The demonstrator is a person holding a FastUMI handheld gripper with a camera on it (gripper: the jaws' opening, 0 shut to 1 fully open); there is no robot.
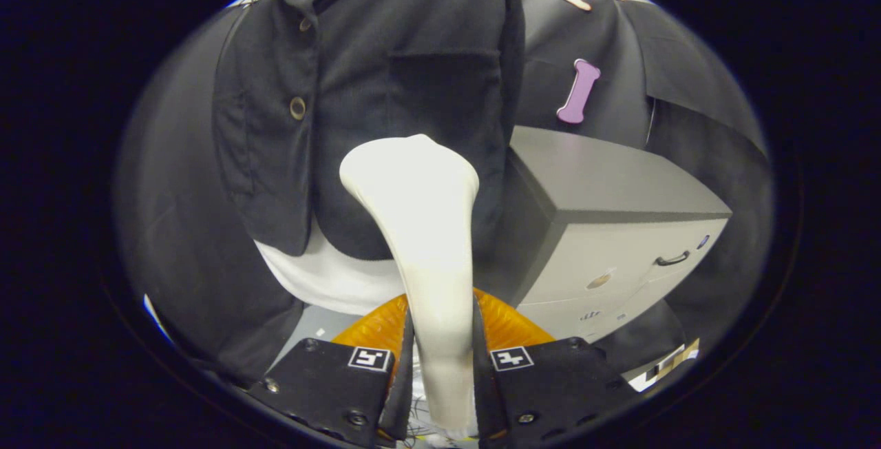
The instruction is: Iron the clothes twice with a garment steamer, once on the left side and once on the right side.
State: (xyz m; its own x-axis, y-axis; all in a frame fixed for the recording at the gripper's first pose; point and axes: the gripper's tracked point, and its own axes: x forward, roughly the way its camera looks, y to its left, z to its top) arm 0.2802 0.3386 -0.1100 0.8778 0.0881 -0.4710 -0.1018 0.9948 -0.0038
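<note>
Jaws: gripper (440, 366) clamped the garment steamer (420, 228) by its handle.
Head: faced the jacket (385, 91), for steaming.

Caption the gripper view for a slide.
Tongs shut on white garment steamer, its head against hanging black jacket.

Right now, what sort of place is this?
Probably a staged test booth, not a home: a dark jacket hangs against black cloth, a grey drawer cabinet stands beside it, and the gripper holds a white steamer.
</note>
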